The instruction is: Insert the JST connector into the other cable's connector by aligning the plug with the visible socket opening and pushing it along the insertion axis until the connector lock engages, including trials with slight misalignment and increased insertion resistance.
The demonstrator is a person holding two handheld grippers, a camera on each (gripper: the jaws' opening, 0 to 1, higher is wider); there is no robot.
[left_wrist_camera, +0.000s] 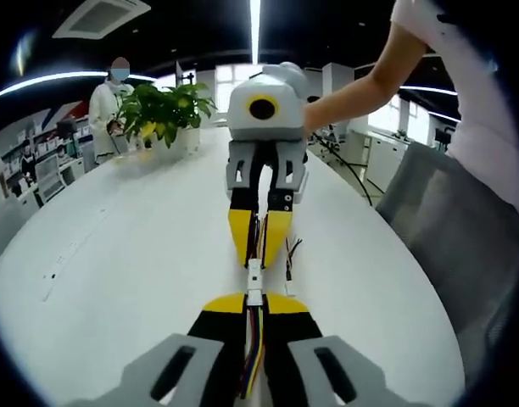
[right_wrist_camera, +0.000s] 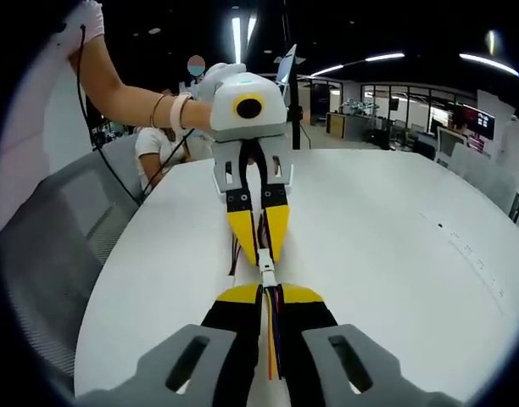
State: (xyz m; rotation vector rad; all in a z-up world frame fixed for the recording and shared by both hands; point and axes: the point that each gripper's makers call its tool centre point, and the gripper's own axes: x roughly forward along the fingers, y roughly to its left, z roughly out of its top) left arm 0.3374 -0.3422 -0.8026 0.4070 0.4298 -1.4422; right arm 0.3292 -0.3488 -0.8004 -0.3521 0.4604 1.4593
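Pinching their cables, both grippers' fingers (left_wrist_camera: 242,307) hold the white connectors (left_wrist_camera: 254,282) between their tips.

Bare white worktop (left_wrist_camera: 115,254) lies open to both sides of the left gripper (left_wrist_camera: 254,307) jaws, with the potted plant (left_wrist_camera: 162,110) far ahead and off to one side. Straight ahead the way is closed: the right gripper (left_wrist_camera: 258,246) faces it nose to nose, the white connectors (left_wrist_camera: 254,284) filling the short gap between the two sets of jaws. A loose cable (left_wrist_camera: 290,259) lies just beside the right gripper's jaws; a grey chair back (left_wrist_camera: 463,246) stands at the worktop's edge.
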